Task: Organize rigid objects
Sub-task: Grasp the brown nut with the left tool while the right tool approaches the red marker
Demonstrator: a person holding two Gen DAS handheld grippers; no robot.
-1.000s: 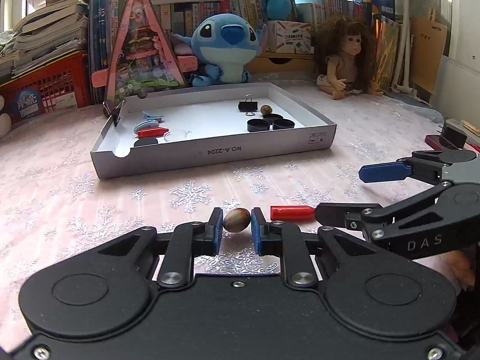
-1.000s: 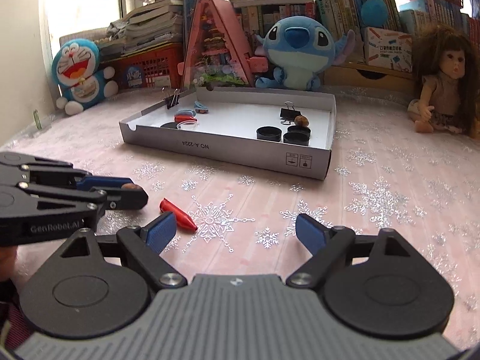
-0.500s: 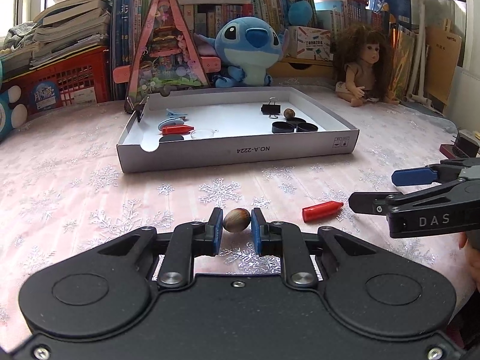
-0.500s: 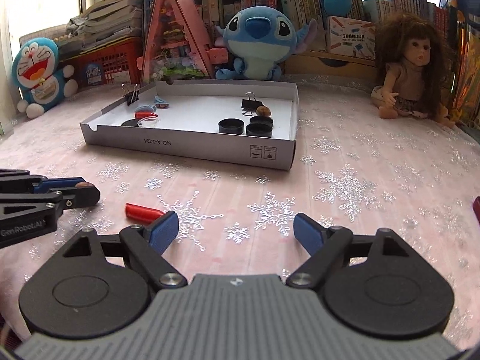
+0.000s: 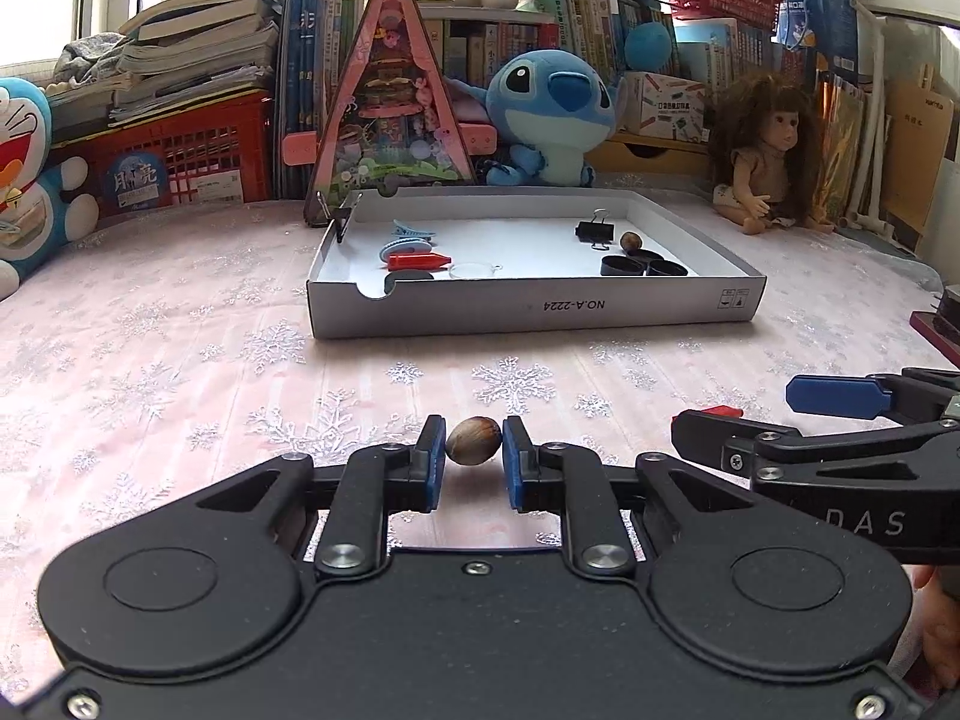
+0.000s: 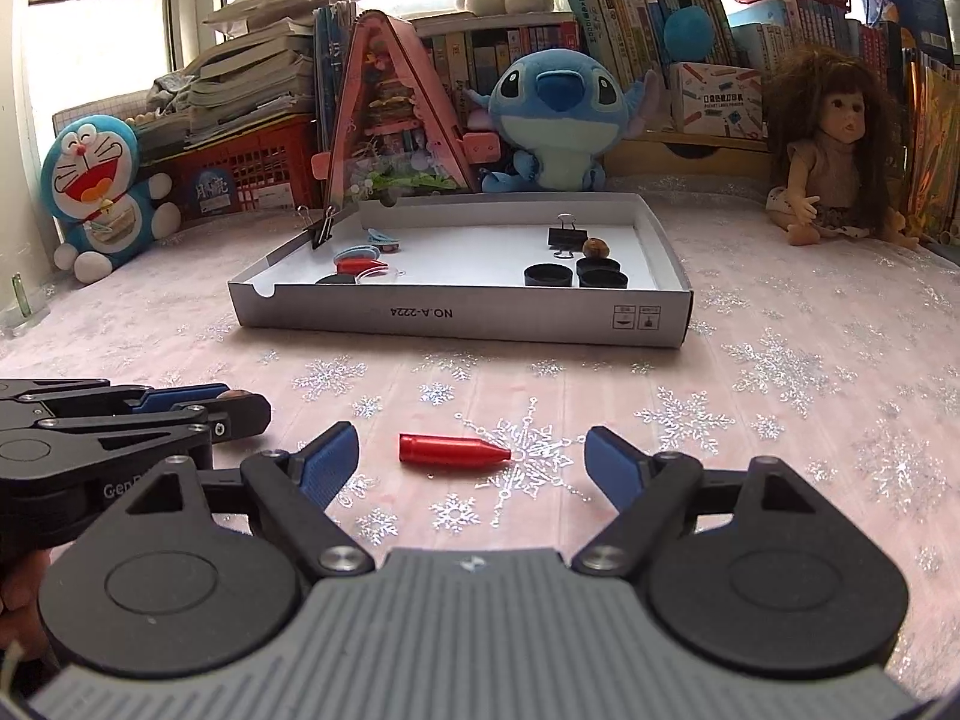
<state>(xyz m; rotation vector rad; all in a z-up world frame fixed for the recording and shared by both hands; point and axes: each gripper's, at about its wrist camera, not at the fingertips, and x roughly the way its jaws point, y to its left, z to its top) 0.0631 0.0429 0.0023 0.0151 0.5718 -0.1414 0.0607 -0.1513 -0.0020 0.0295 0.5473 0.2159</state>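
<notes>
Right wrist view: wide-open right gripper point(image 6: 471, 459) should straddle the red bullet-shaped piece point(image 6: 451, 450) squarely before closing (left gripper point(image 5: 473, 456) clamps a nut point(image 5: 473, 449)).

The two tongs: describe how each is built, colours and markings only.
The left tongs have a black body with two round discs, black linkage arms on silver pivot screws, and blue ribbed pads; white "GenRob" lettering shows on the side in the right wrist view. The right tongs share the black arms, discs and blue pads, but have a grey ribbed centre plate and "DAS" lettering. No cables show.
</notes>
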